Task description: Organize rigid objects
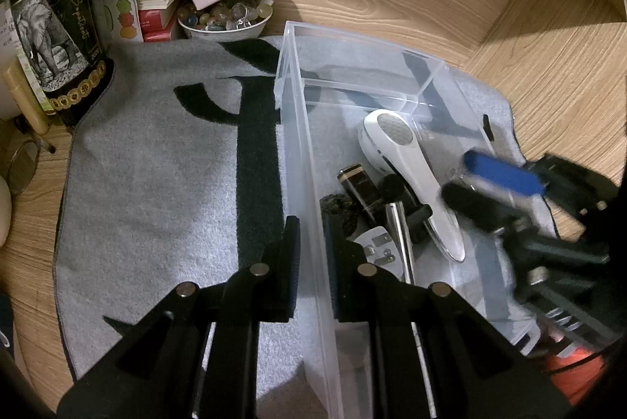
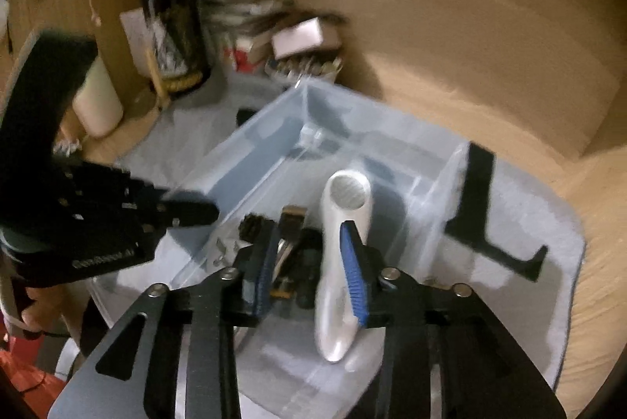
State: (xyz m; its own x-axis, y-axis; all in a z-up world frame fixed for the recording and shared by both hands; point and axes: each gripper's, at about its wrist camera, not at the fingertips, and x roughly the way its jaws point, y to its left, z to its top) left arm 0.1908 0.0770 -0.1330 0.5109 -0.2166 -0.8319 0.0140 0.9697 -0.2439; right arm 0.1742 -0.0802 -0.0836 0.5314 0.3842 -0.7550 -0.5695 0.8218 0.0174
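While the left tongs [image 1: 312, 246] pinch the clear bin's [image 1: 290, 129] wall, the right tongs [image 2: 309, 262], spread, hover over a white massager [image 2: 341, 242] inside, at 12 o'clock.

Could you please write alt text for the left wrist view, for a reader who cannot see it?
The left gripper clamps the near wall of a clear plastic bin on a grey towel. Inside lie a white handheld device, a plug and dark items; the right gripper hangs open above.
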